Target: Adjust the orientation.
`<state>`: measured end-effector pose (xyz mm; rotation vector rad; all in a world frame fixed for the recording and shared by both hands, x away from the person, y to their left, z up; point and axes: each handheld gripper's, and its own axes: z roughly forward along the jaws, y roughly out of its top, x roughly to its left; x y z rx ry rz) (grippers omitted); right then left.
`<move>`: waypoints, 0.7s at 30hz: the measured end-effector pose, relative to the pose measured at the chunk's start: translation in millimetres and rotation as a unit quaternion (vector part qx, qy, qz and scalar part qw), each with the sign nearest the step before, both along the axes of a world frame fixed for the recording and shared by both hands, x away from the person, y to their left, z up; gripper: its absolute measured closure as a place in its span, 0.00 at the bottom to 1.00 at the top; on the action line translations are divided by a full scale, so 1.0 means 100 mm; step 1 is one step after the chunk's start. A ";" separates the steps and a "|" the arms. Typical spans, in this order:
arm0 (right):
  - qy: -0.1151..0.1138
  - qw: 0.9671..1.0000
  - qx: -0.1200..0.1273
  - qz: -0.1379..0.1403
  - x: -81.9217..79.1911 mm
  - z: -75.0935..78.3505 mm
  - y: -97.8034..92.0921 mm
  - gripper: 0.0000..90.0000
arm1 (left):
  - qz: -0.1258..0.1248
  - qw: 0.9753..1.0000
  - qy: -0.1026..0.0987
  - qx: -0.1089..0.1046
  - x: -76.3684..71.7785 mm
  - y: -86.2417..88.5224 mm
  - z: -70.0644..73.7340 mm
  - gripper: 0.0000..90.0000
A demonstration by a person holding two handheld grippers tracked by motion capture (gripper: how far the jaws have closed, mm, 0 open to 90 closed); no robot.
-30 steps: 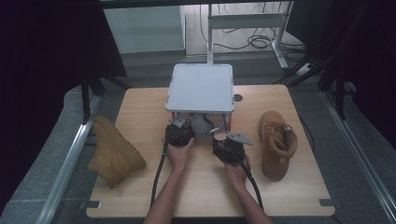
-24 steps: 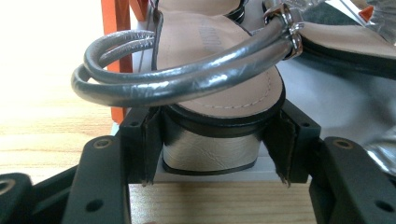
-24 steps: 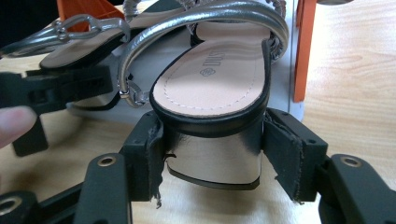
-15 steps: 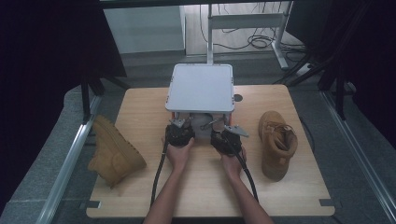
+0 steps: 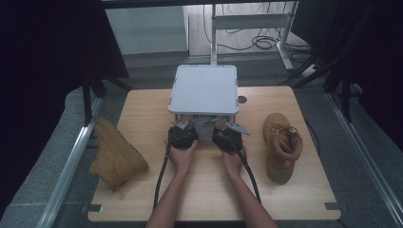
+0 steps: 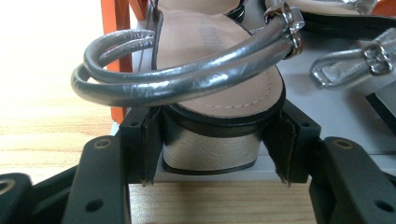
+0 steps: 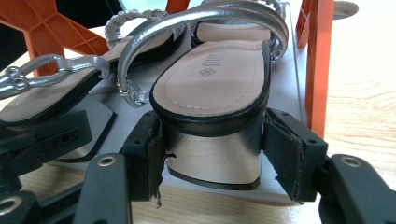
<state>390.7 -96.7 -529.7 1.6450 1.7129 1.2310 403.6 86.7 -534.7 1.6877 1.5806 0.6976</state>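
On the light wooden bench (image 5: 142, 102), a small rack with orange legs and a flat grey top plate (image 5: 204, 88) stands at the middle of the far edge, and both grippers are pushed under its near side. The left gripper (image 6: 212, 156) has its jaws spread either side of the block heel of a silver strappy sandal with a tan insole (image 6: 219, 88) on the rack's lower shelf, left jaw touching, right jaw just beside. The right gripper (image 7: 212, 161) likewise brackets the metallic heel of the second silver sandal (image 7: 219, 74), not clamped, while one tan suede boot (image 5: 114, 154) lies at the bench's left edge and another tan boot (image 5: 281, 145) near its right edge.
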 end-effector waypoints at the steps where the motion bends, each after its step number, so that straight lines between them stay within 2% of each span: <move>1: 0.003 1.000 0.000 0.000 0.01 0.00 0.00 0.46 | 0.000 1.000 0.000 0.000 0.00 0.00 0.00 0.47; 11: 0.005 1.000 -0.003 0.003 0.10 -0.05 0.02 0.46 | -0.002 1.000 -0.001 0.001 -0.01 0.00 -0.01 0.47; 15: 0.013 1.000 0.008 0.010 0.13 -0.09 0.04 0.45 | -0.002 1.000 -0.002 0.001 -0.01 0.00 -0.01 0.47; 21: 0.014 1.000 0.000 0.017 0.14 -0.09 0.04 0.45 | -0.003 1.000 0.001 0.004 0.00 0.00 0.00 0.46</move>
